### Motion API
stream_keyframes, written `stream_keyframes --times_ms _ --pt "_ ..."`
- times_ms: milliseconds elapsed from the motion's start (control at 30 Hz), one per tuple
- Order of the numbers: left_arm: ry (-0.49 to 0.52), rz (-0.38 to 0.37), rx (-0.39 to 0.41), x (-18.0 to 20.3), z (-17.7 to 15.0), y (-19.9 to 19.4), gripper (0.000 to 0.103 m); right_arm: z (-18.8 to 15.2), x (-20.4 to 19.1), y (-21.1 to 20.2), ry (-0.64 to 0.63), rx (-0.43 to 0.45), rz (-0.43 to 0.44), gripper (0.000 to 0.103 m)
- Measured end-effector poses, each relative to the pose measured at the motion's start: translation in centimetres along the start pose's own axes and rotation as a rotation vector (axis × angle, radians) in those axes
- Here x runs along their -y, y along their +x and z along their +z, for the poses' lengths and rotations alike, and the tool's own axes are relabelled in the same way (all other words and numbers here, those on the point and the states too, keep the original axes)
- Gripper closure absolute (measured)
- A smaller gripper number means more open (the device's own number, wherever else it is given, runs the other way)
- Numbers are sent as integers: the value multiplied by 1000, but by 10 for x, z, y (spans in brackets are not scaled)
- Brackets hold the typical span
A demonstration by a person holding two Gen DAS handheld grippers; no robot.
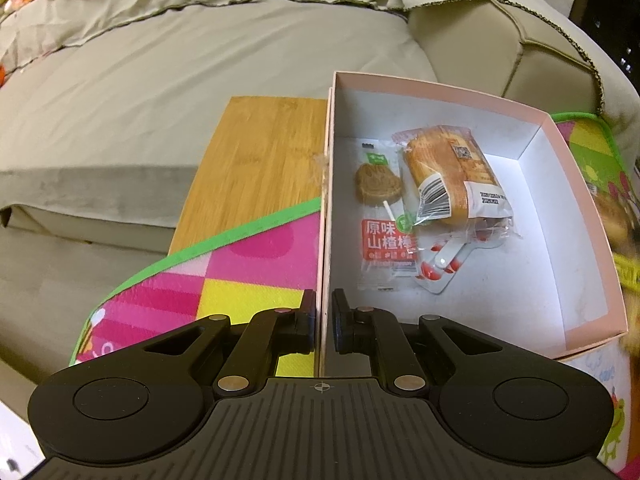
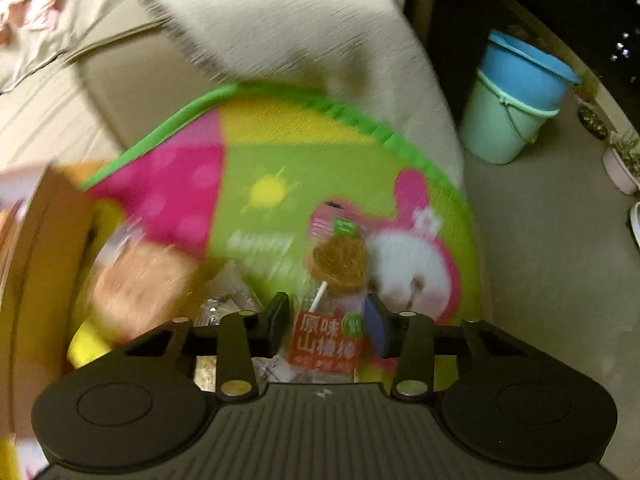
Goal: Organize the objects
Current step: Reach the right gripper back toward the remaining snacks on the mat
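Note:
My left gripper (image 1: pixel 322 322) is shut on the left wall of a pink box (image 1: pixel 325 216) with a white inside. In the box lie a hawthorn lollipop packet (image 1: pixel 380 224), a wrapped bread (image 1: pixel 452 172) and a red-and-white packet (image 1: pixel 440 264). In the blurred right wrist view, my right gripper (image 2: pixel 326 330) is open around a second hawthorn lollipop packet (image 2: pixel 336 280) lying on the colourful play mat (image 2: pixel 280 152). A wrapped bread (image 2: pixel 140 284) lies to its left, beside a cardboard box edge (image 2: pixel 44 240).
The pink box sits on the play mat (image 1: pixel 224 276) and a bamboo board (image 1: pixel 260 160), against a beige sofa (image 1: pixel 180 60). Stacked blue and green buckets (image 2: pixel 516 96) and plant pots (image 2: pixel 624 160) stand on the floor at right.

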State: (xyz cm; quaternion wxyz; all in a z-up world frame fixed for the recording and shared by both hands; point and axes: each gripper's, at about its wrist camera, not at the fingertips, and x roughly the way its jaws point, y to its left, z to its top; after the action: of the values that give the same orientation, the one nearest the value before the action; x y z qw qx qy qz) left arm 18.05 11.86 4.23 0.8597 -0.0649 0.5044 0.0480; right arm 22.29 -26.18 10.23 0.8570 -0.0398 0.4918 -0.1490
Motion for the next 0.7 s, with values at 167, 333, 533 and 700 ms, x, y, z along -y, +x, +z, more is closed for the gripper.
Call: stream_keyframes --times_ms 167,333,533,700 --pt "26 -4 -3 2 -2 -1 93 -47 -34 -27 -105 -25 117 66" --pt "42 -4 5 3 -2 -4 93 -79 -53 -58 -152 -10 155 53" --pt "43 -13 -5 2 0 -7 93 -104 -48 -94 -137 -13 166 16" --pt "47 -11 -18 2 4 -8 94 -130 -75 -94 -358 -93 157 16"
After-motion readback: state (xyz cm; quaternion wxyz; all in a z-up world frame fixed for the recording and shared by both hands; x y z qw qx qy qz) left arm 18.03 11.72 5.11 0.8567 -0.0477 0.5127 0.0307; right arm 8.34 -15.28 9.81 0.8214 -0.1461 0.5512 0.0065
